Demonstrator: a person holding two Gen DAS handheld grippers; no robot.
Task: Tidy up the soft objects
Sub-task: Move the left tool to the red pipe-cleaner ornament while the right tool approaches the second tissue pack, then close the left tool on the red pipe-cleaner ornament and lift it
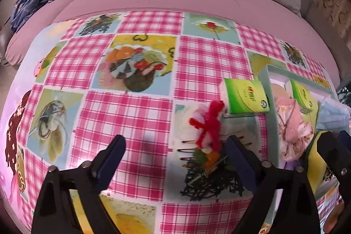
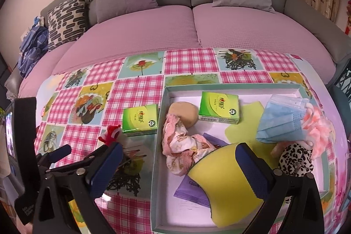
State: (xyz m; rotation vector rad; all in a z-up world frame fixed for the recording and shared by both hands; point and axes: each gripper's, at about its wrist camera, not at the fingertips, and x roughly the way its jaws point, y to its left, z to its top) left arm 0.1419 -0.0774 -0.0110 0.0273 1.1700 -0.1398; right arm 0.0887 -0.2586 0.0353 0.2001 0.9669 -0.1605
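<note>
Now L gripper (image 1: 175,152) open over red pipe-cleaner toy (image 1: 208,122).

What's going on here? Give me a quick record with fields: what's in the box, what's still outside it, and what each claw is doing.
In box: green tissue pack, blue face masks, pink crumpled cloth, tan round pad, purple packet, leopard-print scrunchie
Outside box: second tissue pack, red pipe-cleaner figure
Left gripper: open, empty, beside the figure
Right gripper: yellow sponge between its fingers, over the box
</note>
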